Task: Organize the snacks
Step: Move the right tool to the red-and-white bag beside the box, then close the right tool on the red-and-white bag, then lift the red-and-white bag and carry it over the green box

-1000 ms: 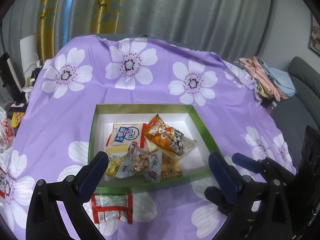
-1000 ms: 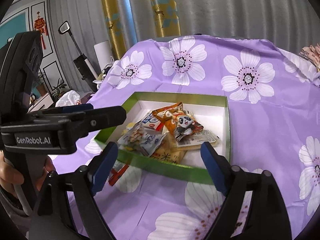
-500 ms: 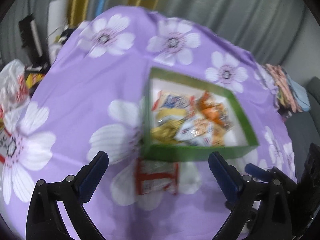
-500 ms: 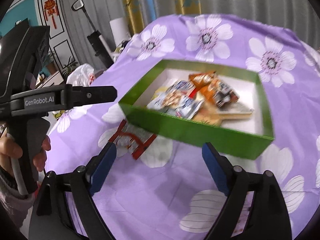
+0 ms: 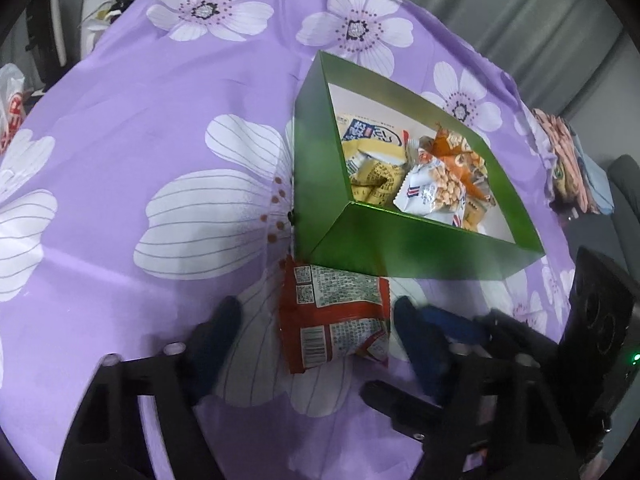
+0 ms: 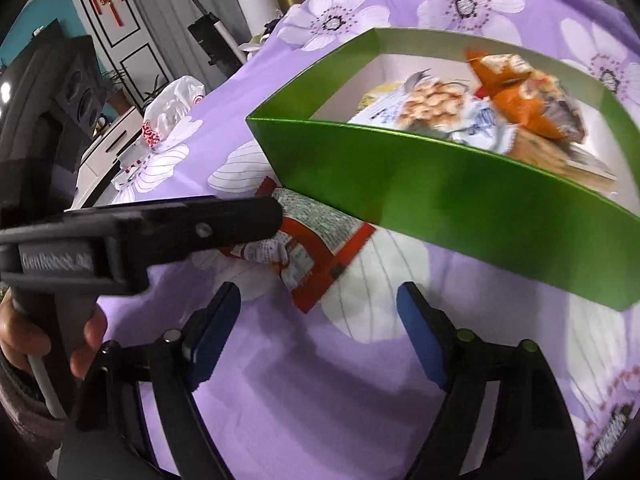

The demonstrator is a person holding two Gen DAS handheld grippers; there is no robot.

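Observation:
A red and white snack packet (image 5: 334, 316) lies on the purple flowered cloth just in front of the green box (image 5: 404, 240); it also shows in the right wrist view (image 6: 316, 248). The green box (image 6: 460, 196) holds several snack bags (image 5: 424, 164). My left gripper (image 5: 318, 340) is open, its blue pads on either side of the packet, low over the cloth. My right gripper (image 6: 318, 336) is open and empty, just behind the packet. The left gripper's body (image 6: 140, 232) crosses the right wrist view and hides part of the packet.
The purple cloth (image 5: 160, 160) covers the whole table. A white plastic bag (image 6: 172, 108) lies at the table's left edge. Folded clothes (image 5: 568, 160) lie at the far right. A sofa (image 5: 624, 184) stands beyond them.
Both grippers have dropped lower and moved in on the red packet. The left gripper now straddles it. The box looks closer and larger in both views.

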